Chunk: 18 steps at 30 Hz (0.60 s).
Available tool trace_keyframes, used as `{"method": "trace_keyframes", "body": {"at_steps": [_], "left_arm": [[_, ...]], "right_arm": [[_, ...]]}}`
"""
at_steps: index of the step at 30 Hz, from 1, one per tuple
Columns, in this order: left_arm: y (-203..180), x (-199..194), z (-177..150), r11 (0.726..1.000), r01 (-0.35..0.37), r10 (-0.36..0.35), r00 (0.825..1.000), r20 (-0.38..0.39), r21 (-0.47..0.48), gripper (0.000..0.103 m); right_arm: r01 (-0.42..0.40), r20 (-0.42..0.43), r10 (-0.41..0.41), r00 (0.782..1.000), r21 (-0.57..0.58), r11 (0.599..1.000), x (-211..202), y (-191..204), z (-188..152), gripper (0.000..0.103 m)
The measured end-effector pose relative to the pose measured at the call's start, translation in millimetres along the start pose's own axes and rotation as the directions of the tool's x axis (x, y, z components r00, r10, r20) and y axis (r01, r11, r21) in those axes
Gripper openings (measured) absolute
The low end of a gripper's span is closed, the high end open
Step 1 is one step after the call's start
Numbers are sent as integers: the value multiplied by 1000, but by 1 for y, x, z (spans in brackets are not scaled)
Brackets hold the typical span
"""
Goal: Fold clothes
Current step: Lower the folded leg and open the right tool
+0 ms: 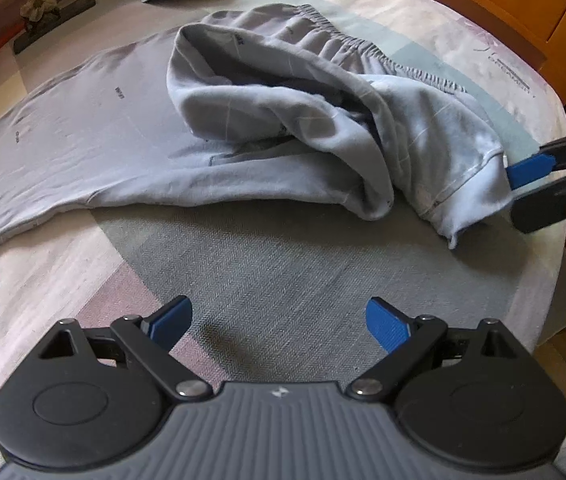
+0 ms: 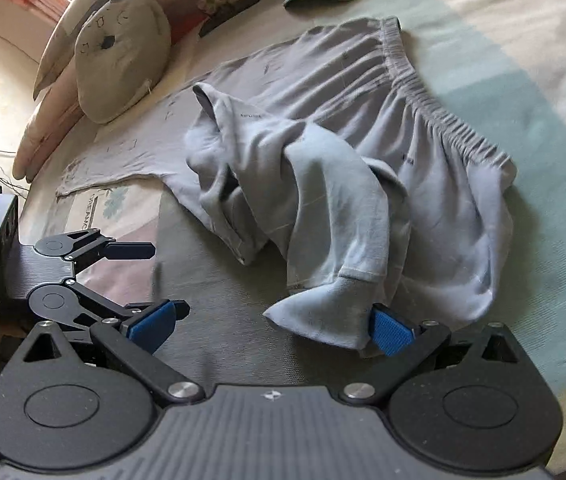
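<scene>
Right wrist view: soft grey jersey trousers (image 2: 363,128) with a gathered elastic waistband lie on the bed (image 2: 523,60), one leg stretched toward the pillows, the other folded back, its ribbed cuff touching one blue pad of the spread right hand-held gripper (image 2: 271,326); left hand-held gripper (image 1: 279,324) gapes empty.
</scene>
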State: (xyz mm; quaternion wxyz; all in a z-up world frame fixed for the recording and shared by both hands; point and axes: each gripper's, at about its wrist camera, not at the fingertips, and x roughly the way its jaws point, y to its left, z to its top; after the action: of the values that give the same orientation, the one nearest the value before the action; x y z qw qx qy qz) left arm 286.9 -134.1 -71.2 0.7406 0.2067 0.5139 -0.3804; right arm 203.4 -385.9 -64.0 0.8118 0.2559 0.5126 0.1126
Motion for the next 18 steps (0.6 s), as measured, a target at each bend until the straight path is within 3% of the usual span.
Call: {"method": "trace_keyframes", "body": {"at_steps": [3,8,14,18], "left_arm": [[-1,2,-1,1000,-1,1,1000,-7,9,94],[3,6,-3,1000,-4,4,1000,-22,9,94],[3,9,0,1000,-5,6,1000,-24,19,94],[2,10,-1,999,-7,7,1000,-20,37,94]], "right_arm": [[-30,10,30,1000,44,999,6,-11,4,103],[-172,77,167,983,61,983,-7,-11,17,103],[-111,4,111,994,94,989,20,-30,14,102],[-118,43,113,993,152,981,21,-36,13,97]]}}
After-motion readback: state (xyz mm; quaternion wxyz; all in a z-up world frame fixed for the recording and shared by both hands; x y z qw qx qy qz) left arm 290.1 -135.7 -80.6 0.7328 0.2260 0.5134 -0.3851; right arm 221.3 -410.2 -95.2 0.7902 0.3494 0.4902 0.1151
